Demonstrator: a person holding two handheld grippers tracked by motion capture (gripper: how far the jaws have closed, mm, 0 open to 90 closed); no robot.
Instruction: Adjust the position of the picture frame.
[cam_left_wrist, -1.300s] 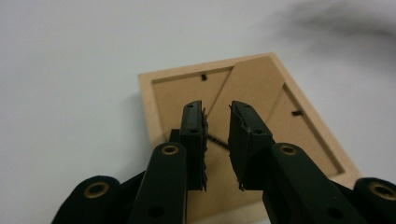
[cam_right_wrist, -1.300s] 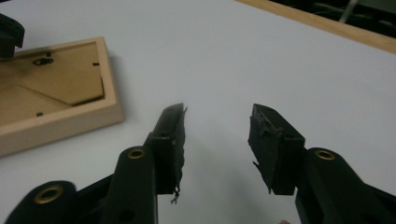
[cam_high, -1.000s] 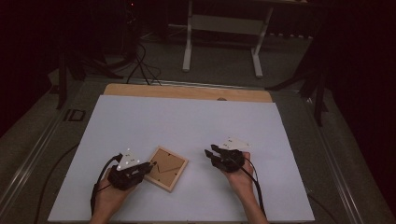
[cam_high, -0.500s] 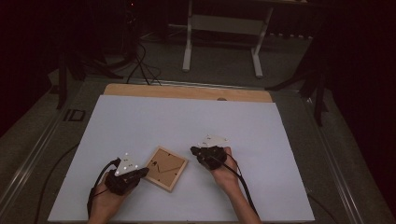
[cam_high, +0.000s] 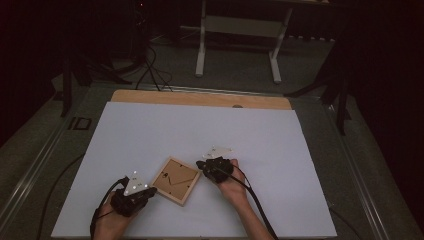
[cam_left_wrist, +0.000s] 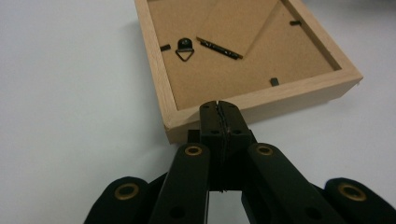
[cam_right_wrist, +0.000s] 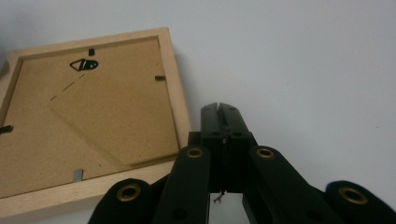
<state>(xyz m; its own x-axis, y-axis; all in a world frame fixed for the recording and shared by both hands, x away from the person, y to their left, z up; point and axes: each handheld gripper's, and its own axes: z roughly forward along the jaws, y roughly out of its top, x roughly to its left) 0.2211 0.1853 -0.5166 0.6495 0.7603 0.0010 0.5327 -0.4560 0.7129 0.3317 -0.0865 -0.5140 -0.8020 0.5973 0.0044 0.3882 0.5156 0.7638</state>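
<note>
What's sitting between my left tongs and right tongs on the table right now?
The wooden picture frame, lying back side up on the white table, sits between the left tongs and right tongs in the high view. Both are shut, empty.

Picture frame (cam_high: 176, 180) flat, back up, on table (cam_high: 150, 130) near its front edge, between left gripper (cam_high: 150, 191) and right gripper (cam_high: 201, 165), each just beside it.

Picture frame lying face down on the tabletop

The square, pale wooden picture frame (cam_high: 176, 180) lies flat with its brown backing board up, turned cornerwise to the tabletop (cam_high: 150, 135) edge, near the front. On the backing sit a black triangular hanging ring (cam_left_wrist: 185, 48), a folded stand flap and small black retaining tabs.
</note>
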